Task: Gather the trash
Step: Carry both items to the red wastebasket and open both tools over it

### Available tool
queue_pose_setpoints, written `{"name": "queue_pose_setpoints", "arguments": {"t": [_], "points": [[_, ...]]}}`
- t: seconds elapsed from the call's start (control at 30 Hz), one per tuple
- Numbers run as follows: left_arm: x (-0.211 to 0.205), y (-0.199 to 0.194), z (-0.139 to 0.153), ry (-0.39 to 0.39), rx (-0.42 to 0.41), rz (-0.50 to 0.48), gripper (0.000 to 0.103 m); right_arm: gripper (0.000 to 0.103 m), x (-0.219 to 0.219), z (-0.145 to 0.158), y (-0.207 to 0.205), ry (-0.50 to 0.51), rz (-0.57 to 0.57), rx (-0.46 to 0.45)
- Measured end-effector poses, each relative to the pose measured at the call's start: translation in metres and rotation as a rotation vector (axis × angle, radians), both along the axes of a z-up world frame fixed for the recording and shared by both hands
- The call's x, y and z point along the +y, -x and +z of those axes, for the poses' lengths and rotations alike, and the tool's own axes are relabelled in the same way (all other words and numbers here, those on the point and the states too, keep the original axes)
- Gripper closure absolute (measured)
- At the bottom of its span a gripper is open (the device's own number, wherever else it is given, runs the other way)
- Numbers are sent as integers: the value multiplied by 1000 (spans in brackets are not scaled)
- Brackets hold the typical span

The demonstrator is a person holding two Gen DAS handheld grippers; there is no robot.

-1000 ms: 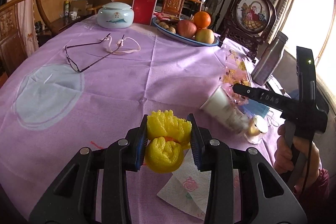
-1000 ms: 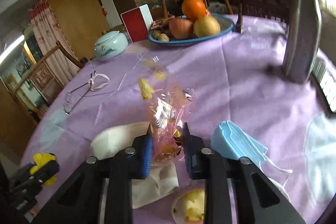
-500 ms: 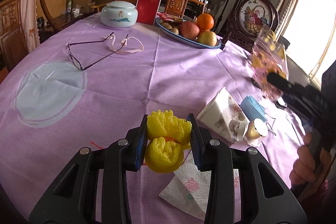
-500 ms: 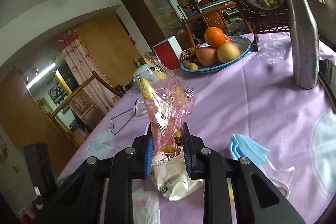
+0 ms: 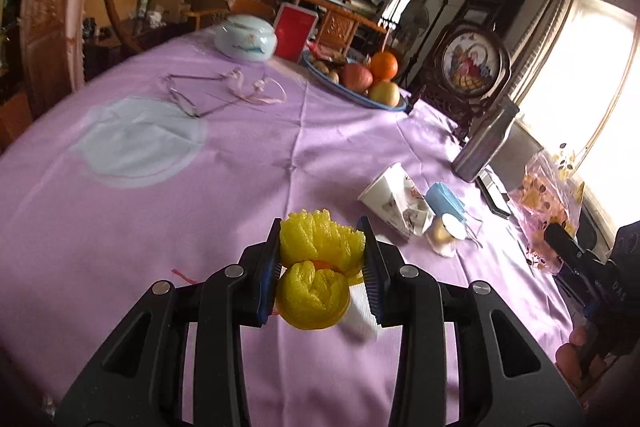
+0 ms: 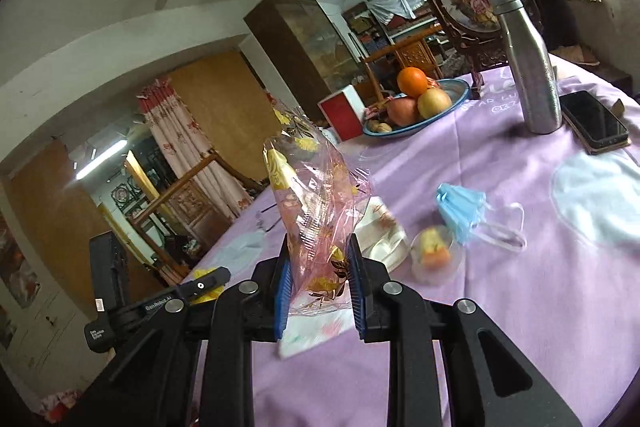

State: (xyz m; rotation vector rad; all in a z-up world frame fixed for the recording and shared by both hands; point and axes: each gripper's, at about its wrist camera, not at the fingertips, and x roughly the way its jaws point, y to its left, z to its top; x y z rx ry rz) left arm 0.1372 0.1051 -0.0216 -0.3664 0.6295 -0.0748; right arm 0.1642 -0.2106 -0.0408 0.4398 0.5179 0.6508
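Trash here comes in two held pieces and several loose ones. The yellow foam netting [image 5: 318, 269], low centre of the left wrist view, is clamped between the fingers of the left gripper [image 5: 320, 267]; it looks light, springy and easily squashed, so a grip across its bunched middle should do. The crinkly plastic wrapper [image 6: 316, 223], centre of the right wrist view, is pinched at its lower end by the fingers of the right gripper [image 6: 320, 279]; I judge it nearly weightless, slippery and floppy, best held where it is gathered.

On the purple surface [image 5: 200, 195], right of centre in the left view, lie a crumpled paper cup [image 5: 394, 201], a blue face mask [image 5: 446, 201] and a small clear cup [image 5: 444, 233]. A paper napkin [image 6: 316, 329] lies below the wrapper.

Against the earlier frames, both grips are unchanged, but the wrapper has been lifted off the surface and carried toward the lower right of the left view, and the left view has tilted and pulled back, leaving the napkin mostly hidden behind the netting.
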Motion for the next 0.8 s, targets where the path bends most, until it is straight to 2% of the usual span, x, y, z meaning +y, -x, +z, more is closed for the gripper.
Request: {"name": "queue_pose_setpoints", "arguments": {"t": [0.27, 0.47, 0.67, 0.8], "points": [[24, 85, 22, -21, -43, 58, 65, 78, 14, 3, 56, 3, 59, -16], [61, 148, 28, -16, -52, 125, 65, 78, 35, 12, 94, 6, 131, -40], [105, 216, 14, -65, 0, 226, 65, 78, 64, 19, 131, 22, 216, -59], [134, 257, -11, -75, 69, 278, 65, 78, 89, 20, 153, 39, 287, -49]]}}
